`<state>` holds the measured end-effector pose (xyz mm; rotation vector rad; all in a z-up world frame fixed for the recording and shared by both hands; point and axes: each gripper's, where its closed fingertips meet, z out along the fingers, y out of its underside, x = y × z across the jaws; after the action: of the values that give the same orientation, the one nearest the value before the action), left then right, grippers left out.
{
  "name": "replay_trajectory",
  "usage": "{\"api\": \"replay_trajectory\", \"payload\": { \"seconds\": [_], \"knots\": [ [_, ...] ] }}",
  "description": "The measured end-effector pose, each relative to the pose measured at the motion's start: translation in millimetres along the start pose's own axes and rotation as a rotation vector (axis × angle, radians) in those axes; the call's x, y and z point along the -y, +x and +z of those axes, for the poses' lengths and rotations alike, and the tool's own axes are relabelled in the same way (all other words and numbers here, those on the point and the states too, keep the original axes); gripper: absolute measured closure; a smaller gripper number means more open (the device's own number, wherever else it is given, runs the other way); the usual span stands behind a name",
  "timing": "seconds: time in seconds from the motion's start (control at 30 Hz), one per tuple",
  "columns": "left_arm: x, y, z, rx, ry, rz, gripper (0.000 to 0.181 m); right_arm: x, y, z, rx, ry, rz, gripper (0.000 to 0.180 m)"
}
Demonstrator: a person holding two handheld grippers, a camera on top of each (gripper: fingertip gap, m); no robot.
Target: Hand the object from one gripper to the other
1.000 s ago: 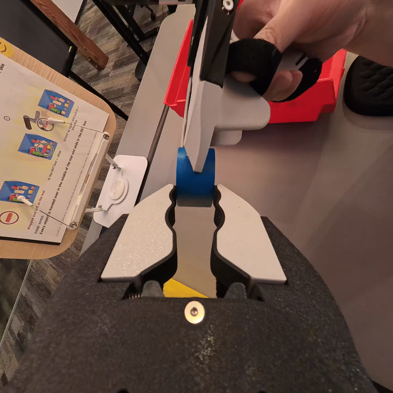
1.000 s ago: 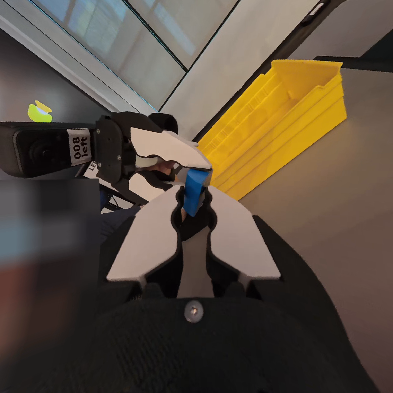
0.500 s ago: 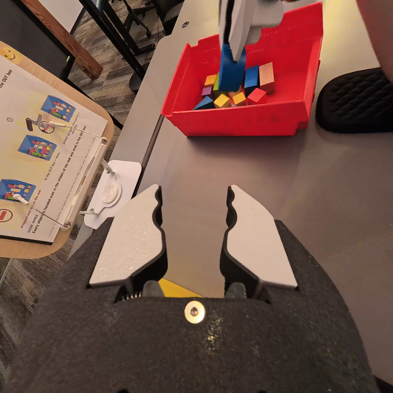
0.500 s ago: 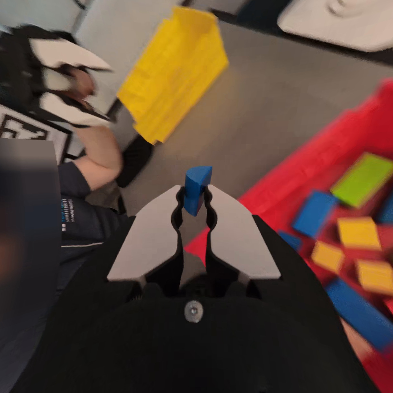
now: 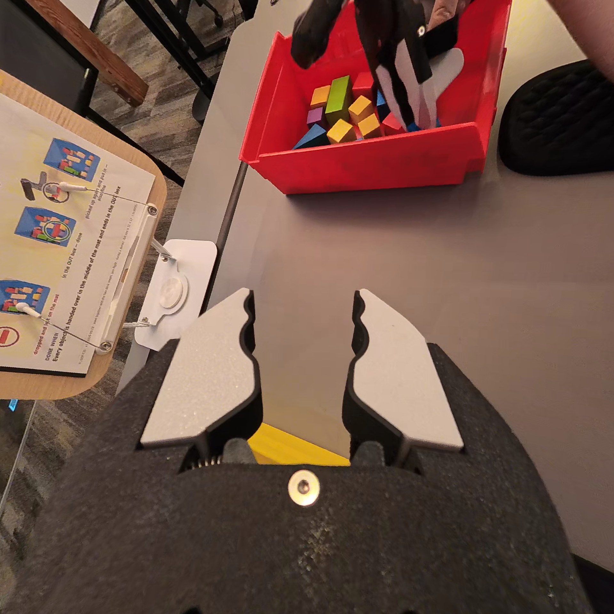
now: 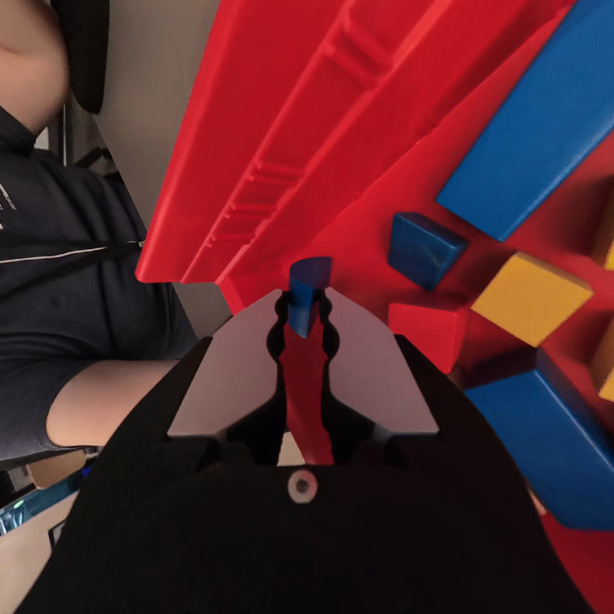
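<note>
Right gripper [image 6: 303, 292] is clamped on the blue block [image 6: 307, 294], held at the fingertips, down inside the red bin [image 6: 252, 139]. I see it close over the bin floor, next to a small blue wedge [image 6: 423, 249], a red block [image 6: 428, 329] and a yellow cube [image 6: 531, 295]. Can't tell if the blue block touches the floor. Left gripper [image 5: 303, 294] is spread wide, nothing between the fingers, hovering over bare grey table [image 5: 432, 265], well apart from the bin. Instruction sheet [image 5: 50, 249] sits on a wooden board to my left.
</note>
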<state>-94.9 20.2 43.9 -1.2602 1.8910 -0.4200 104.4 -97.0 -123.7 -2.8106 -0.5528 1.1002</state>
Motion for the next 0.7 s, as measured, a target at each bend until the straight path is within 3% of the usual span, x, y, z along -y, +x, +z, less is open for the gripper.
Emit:
{"api": "replay_trajectory", "payload": {
  "seconds": [0.7],
  "knots": [
    [-3.8,6.6,1.9,-0.011,-0.036,0.032,0.126,4.7,7.2,6.9,0.050,-0.002,0.035,0.160]
  ]
}}
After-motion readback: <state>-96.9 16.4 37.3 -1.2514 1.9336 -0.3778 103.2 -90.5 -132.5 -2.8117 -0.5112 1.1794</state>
